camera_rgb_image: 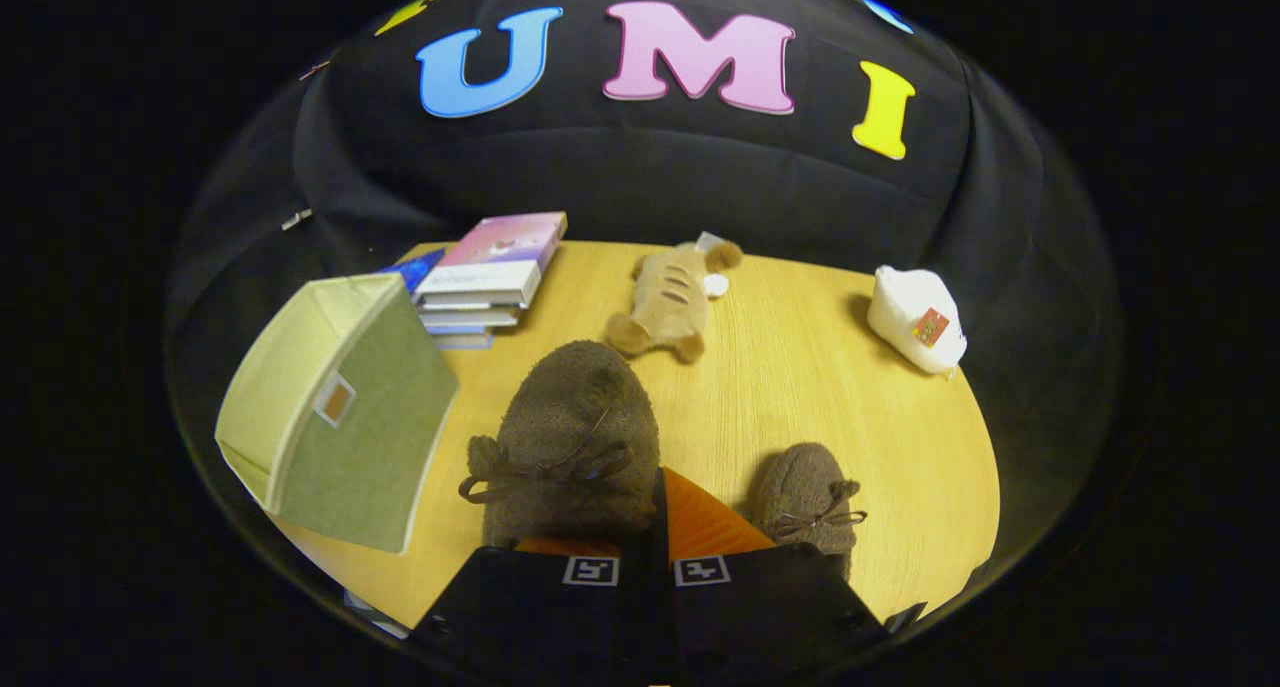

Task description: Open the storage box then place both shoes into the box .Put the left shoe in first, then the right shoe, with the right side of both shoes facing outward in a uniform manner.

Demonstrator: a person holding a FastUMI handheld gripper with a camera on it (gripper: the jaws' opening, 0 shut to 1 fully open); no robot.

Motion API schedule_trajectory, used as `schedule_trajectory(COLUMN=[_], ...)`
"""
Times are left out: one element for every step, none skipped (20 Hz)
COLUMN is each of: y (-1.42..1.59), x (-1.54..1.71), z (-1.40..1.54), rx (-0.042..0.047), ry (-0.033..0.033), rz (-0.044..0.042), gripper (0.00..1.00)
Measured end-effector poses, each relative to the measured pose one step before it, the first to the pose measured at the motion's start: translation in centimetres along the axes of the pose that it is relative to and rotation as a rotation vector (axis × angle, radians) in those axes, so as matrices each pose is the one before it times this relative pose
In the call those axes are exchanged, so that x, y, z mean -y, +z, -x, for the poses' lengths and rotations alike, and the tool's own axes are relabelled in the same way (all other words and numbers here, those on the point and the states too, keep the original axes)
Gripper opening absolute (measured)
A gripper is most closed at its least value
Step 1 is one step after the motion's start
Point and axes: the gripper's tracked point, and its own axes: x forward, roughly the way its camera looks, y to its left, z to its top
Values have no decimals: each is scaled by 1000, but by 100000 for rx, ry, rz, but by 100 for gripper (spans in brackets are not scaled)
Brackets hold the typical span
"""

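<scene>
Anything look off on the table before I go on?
The green fabric storage box sits tilted beside the stack of books. The claw is shut on the larger-looking fuzzy brown slipper; the other brown slipper rests on the wooden table. Nothing spilled or damaged.

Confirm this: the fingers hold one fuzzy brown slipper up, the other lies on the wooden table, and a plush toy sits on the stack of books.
Wrong on one point: the gripper view shows the tan plush toy lying on the wooden table, beside the stack of books.

Recording booth, black cloth wall (640, 177), wooden table (800, 367)
</scene>
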Motion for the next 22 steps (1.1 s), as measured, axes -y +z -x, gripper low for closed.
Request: schedule_trajectory(y=[1563,1513,1427,976,999,651,374,358,413,321,180,54,-44,-309,-446,-905,-900,-932,-828,-687,-775,-817], x=[-1293,-1376,-1205,-1163,-1340,-1405,-1430,-1530,-1768,-1753,-1809,-1806,-1725,-1500,-1243,-1220,-832,-1064,-826,-437,-347,-331], z=[922,831,623,375,303,49,-413,-243,-123,-171,-406,-538,-584,-772,-823,-1133,-1013,-1024,-1108,-1073,-952,-1021], rx=[1754,1082,1088,561,190,-776,-1403,-1159,-990,-807,-668,-560,-653,-957,-1487,-2280,-2669,-2256,-2009,-1759,-2057,-1764], ry=[2097,2244,1553,1167,1337,1119,1184,1201,1237,1309,1397,1478,1207,577,-253,-989,-705,-477,-448,-1026,-1734,-1630], rz=[-1424,-1779,-1691,-1187,-1030,-1204,-2125,-2404,-2373,-2163,-1721,-699,346,1080,673,-434,-797,-702,93,1138,989,369], gripper=[5,5,5,5,5,5,5,5,5,5,5,5,5,5,5,6,5,5,5,6,6,6])
